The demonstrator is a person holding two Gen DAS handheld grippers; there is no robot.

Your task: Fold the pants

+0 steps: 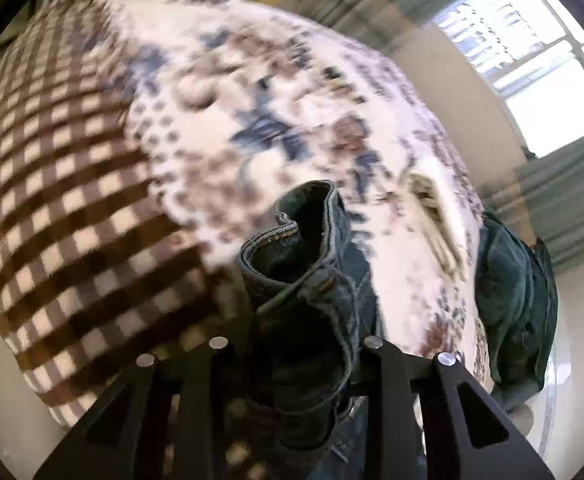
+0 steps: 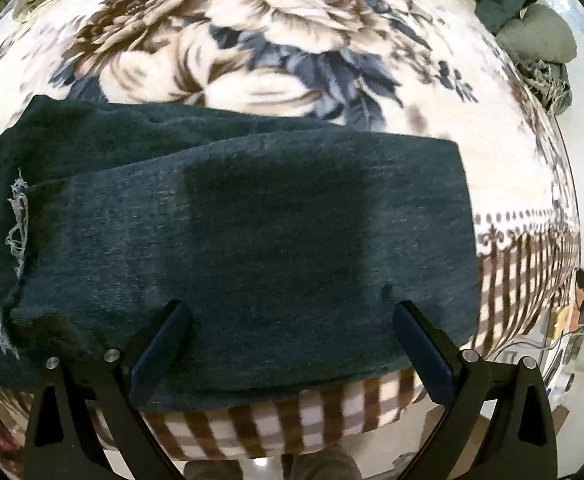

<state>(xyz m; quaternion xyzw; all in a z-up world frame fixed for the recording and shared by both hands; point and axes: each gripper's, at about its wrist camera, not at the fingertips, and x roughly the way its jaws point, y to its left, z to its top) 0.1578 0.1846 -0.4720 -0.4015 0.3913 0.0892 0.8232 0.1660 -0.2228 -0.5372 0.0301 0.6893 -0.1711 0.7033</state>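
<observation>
Left tool [image 1: 296, 344] clamped tight — right tool [image 2: 292, 344] spread wide.

We count one pair of dark denim pants [image 2: 251, 232], and it shows in both views. We see two grippers: the left gripper [image 1: 292, 364], with a bunch of the denim between its two fingers, and the right gripper [image 2: 292, 320], with two fingers spread wide above the cloth. There is one blanket [image 2: 292, 40] with flowers and a checked border. On the pants we count two frayed rips [image 2: 17, 216]. There is one pile of other clothes [image 2: 532, 32] at the far corner, how many pieces we cannot tell. One window [image 1: 532, 64] shows in the left view.
</observation>
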